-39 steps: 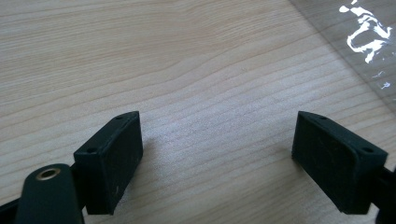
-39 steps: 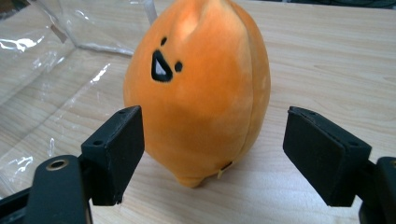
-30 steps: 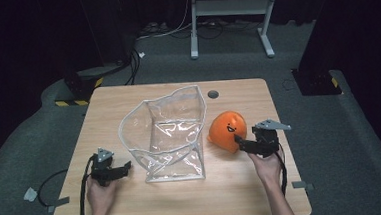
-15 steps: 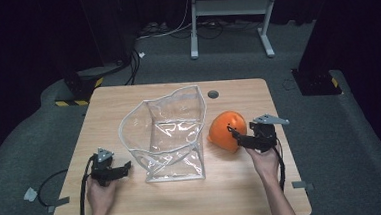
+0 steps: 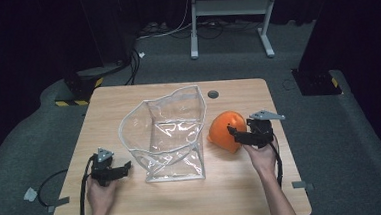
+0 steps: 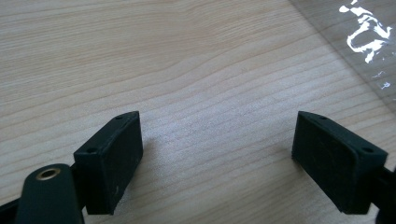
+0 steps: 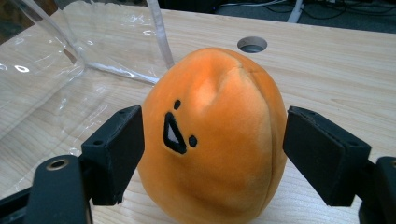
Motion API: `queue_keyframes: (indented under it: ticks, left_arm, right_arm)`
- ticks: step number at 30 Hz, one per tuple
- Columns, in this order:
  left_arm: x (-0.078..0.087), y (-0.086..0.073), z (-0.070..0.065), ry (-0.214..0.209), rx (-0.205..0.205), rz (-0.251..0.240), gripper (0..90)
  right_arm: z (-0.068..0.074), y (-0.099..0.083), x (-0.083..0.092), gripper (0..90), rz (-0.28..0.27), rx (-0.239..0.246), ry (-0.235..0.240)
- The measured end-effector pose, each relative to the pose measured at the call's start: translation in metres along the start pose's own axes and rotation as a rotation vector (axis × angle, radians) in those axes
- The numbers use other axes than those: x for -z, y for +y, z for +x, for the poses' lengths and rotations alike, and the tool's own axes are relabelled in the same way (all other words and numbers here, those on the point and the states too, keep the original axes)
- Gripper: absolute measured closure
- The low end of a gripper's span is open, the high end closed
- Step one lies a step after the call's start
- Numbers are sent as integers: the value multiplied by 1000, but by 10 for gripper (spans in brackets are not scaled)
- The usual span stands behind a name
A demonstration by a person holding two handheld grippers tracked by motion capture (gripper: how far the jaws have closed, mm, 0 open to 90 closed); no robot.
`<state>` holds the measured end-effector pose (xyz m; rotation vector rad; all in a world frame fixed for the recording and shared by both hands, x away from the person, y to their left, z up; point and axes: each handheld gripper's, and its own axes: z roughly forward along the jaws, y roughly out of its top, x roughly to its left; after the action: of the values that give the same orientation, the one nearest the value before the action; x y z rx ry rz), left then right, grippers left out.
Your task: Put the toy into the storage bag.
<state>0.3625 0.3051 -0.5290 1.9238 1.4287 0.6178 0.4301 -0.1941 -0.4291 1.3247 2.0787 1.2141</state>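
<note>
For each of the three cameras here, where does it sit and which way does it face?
High view: fixed above the person's side, looking forward and down on the table; both forearms show, with left hand-held gripper and right hand-held gripper.
Left gripper view: rides the left hand-held gripper, facing bare wood; open jaws show.
Right gripper view: rides the right hand-held gripper, facing the orange plush toy; jaws flank it.
Shared: the clear plastic bag appears in all three.

One orange plush toy (image 5: 226,131); one clear plastic bag (image 5: 166,134); two grippers (image 5: 232,133)
</note>
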Motion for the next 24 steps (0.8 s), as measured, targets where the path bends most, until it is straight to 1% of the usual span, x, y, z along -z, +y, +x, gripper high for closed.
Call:
queue_keyframes:
  ticks: [4,9,11,15,16,24]
  left_arm:
    - [0,0,0,0,0,0,165]
    - [0,0,0,0,0,0,165]
    - [0,0,0,0,0,0,165]
    - [0,0,0,0,0,0,165]
    - [0,0,0,0,0,0,165]
    - [0,0,0,0,0,0,165]
  right_arm:
    - [-2,0,-4,208,12,-10,3]
    - [-1,3,-6,208,10,-2,10]
    - [0,7,-8,209,11,8,11]
    - [1,10,-11,213,15,6,10]
    - [0,10,-13,220,12,8,1]
    - [-8,8,-23,224,27,-16,-9]
